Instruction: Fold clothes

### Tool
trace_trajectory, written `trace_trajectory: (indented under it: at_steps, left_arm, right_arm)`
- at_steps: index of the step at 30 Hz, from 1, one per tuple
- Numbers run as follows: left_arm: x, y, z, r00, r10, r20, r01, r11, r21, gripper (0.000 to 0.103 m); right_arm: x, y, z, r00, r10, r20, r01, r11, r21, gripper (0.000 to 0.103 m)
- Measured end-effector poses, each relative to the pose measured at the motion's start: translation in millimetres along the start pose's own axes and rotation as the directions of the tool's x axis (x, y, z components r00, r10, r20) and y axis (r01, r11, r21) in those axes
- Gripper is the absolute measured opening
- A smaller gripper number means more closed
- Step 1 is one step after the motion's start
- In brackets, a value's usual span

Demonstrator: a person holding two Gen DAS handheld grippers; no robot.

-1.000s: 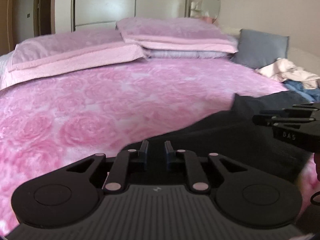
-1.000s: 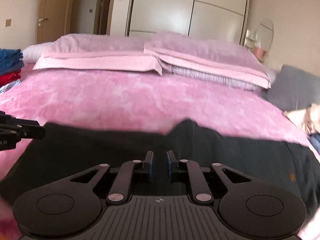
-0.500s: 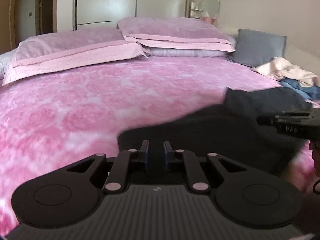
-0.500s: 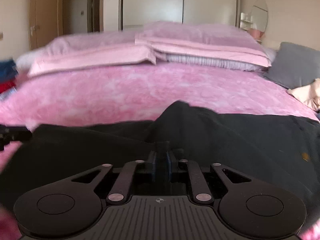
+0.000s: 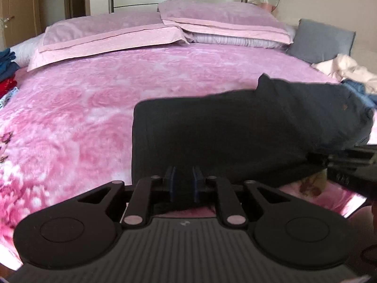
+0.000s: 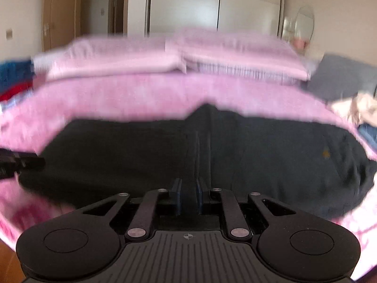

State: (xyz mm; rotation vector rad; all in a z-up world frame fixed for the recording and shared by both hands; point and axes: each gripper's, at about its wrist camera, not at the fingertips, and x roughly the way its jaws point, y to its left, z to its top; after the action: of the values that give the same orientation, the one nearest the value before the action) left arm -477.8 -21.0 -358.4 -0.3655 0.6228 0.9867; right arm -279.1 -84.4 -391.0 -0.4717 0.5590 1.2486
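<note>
Lying across the near half of the pink rose-patterned bed [image 5: 94,108] is the dark garment [image 5: 223,136], folded over on itself, with a small orange mark [image 6: 326,152] on its right part; too small to read as a logo or letters. The left hand-held gripper [image 5: 183,179] has its blue-padded fingers [image 5: 170,181] narrowly parted, with dark cloth from the garment's near edge running between them, so it looks clenched on the garment. The right hand-held gripper [image 6: 188,188] sits over the middle of that dark fabric; its jaws are opening now, the gap between the pads is small, and cloth lies in front of and under them, though the blur hides whether the pads press on it. From the left wrist camera the right tool pokes in at the right edge, touching the garment's underside; pale characters printed on its body are too blurred to read. Each tool's ribbed base carries a small round crosshair emblem [image 6: 187,236], no words. At the head of the bed lie pink pillows [image 5: 212,21], a grey cushion [image 5: 322,40] to their right, and a loose heap of cream and blue clothes [image 5: 348,73] near it. Folded blue and red clothes [image 5: 7,70] are stacked on the left.
</note>
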Motion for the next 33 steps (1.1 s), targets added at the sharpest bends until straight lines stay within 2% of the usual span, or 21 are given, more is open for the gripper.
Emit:
trace_trajectory:
  at_steps: [1, 5, 6, 7, 9, 13, 17, 20, 26, 33]
  left_arm:
    - [-1, -4, -1, 1.000, 0.019, -0.006, -0.019, 1.000, -0.001, 0.012]
    - [-21, -13, 4, 0.999, 0.046, -0.021, -0.047, 0.998, -0.031, 0.013]
    - [-27, -15, 4, 0.999, 0.046, -0.018, -0.046, 0.998, -0.035, 0.014]
    - [-33, -18, 4, 0.999, 0.046, -0.016, -0.046, 0.998, -0.039, 0.018]
    - [-44, -25, 0, 0.999, 0.046, -0.023, -0.047, 0.998, -0.039, 0.022]
    - [-58, -40, -10, 0.997, 0.064, -0.039, -0.064, 0.998, -0.006, 0.026]
    - [-75, -49, -18, 0.994, 0.096, -0.048, -0.096, 0.995, 0.013, 0.032]
    - [-87, -53, -23, 0.991, 0.127, -0.050, -0.126, 0.992, 0.019, 0.039]
    - [-114, -55, -30, 0.987, 0.159, -0.020, -0.159, 0.987, 0.014, 0.042]
    - [-142, -62, -29, 0.988, 0.154, 0.030, -0.155, 0.988, 0.026, 0.042]
  right_arm:
    - [-2, 0, -4, 1.000, 0.003, 0.027, -0.003, 1.000, -0.010, 0.016]
    - [-28, 2, 2, 1.000, -0.005, -0.010, 0.005, 1.000, 0.000, 0.018]
    - [-35, 2, 3, 1.000, 0.003, -0.013, -0.003, 1.000, 0.018, 0.028]
    - [-41, 1, 3, 1.000, -0.001, -0.012, 0.002, 0.999, 0.036, 0.054]
    - [-55, 0, -1, 1.000, -0.002, 0.000, 0.002, 0.998, 0.067, 0.079]
    - [-81, -4, -9, 1.000, 0.012, 0.006, -0.013, 0.992, 0.124, 0.079]
    - [-96, -8, -15, 1.000, -0.020, -0.024, 0.024, 0.985, 0.173, 0.079]
    - [-106, -6, -20, 0.999, -0.039, -0.030, 0.044, 0.984, 0.171, 0.079]
    - [-118, 6, -27, 0.998, -0.042, -0.046, 0.048, 0.990, 0.135, 0.079]
    - [-140, 14, -29, 1.000, -0.026, -0.010, 0.027, 0.994, 0.110, 0.079]
